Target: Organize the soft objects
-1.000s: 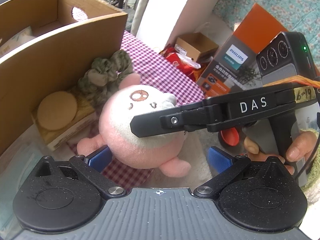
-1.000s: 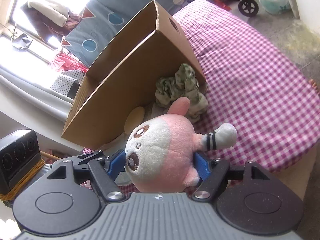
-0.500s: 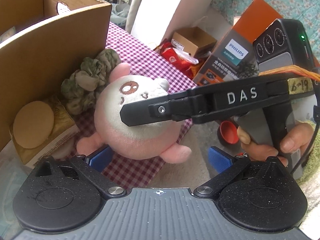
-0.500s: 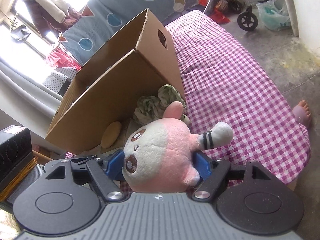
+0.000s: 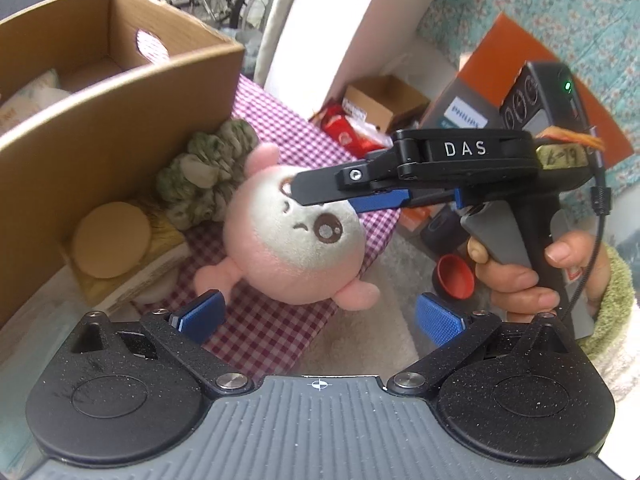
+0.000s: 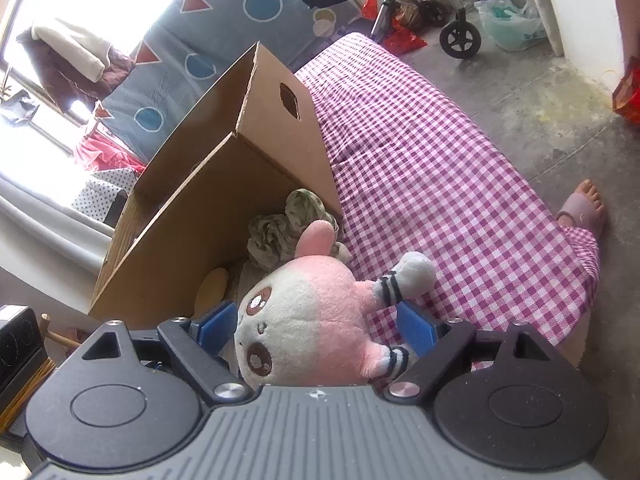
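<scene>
One plush toy (image 6: 316,316), pink and white, lies on the checked cloth (image 6: 440,184) between the fingers of the right gripper (image 6: 320,324). Those jaws have just been opening; the blue pads (image 6: 416,330) now stand slightly clear of the toy on both sides, so it is not clamped. In the left wrist view the same toy (image 5: 296,248) sits ahead of the left gripper (image 5: 320,316), whose jaws are wide apart with nothing between them.

One cardboard box (image 6: 248,168) stands open beyond the toy and to the left of the right gripper. One crumpled green cloth (image 5: 204,184) lies against the box wall, just behind the toy. One round beige pad (image 5: 112,240) rests on a yellowish block ahead-left of the left gripper, beside the box.

One hand (image 5: 536,276) holds the right gripper's handle.

Writing: "DAS" in white on the right gripper's arm; a handwritten tag reading "6-19" behind it; "PHILIPS" on one carton (image 5: 468,116) beyond the gripper. One small brown carton (image 5: 384,100) stands farther off; its label is unreadable.
</scene>
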Available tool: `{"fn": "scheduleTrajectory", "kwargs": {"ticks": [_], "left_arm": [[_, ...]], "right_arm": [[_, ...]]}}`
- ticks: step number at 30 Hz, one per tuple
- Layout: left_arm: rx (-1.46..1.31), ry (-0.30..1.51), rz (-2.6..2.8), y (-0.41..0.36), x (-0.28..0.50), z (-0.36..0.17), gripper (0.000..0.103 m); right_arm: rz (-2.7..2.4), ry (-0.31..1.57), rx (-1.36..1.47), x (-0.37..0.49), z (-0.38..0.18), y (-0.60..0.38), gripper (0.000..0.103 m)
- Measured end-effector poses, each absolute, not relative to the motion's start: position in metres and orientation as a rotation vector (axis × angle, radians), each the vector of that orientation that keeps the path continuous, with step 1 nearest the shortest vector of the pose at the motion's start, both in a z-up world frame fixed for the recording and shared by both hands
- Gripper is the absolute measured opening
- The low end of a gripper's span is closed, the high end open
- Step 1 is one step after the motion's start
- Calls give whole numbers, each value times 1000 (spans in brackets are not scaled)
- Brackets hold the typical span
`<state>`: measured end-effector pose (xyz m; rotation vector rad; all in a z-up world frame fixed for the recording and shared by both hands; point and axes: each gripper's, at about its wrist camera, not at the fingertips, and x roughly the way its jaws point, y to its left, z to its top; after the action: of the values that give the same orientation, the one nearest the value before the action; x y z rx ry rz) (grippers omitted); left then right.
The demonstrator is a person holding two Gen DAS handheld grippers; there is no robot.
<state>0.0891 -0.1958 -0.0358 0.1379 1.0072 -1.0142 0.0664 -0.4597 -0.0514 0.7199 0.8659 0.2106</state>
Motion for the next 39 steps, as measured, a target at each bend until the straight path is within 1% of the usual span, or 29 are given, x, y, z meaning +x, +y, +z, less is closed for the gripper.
{"fn": "scheduleTrajectory", "kwargs": {"ticks": [4,8,12,17,20,24,28,30,32,33,36,39], "left_arm": [[91,965,-987,-173,87,-23,102],[33,917,-926,-143,84,-7,102],[-34,867,-815,-98,81,3,102],[-106,857,-626,-39,80,5,102],[-144,872,-505,-9,82,-2,102],[-186,889,-375,22,88,-14,102],[-231,888,-328,45,101,-27,101],[-232,885,-320,50,109,-33,97],[-226,867,-345,52,117,-39,96],[-218,867,-355,51,121,-42,95],[-201,893,-386,47,133,-53,86],[-191,910,-417,43,141,-58,85]], "right_arm": [[181,835,722,61,-43,-461,89],[169,772,702,53,-22,-455,89],[230,689,679,45,5,-439,91],[355,667,658,52,24,-402,92],[447,707,675,63,22,-374,92],[533,807,686,80,6,-334,91],[572,929,674,91,-13,-298,83],[585,984,636,93,-19,-281,79],[582,1028,576,93,-23,-265,71],[581,1050,551,91,-26,-257,69],[595,1107,505,87,-34,-239,66],[592,1138,454,82,-38,-224,66]]}}
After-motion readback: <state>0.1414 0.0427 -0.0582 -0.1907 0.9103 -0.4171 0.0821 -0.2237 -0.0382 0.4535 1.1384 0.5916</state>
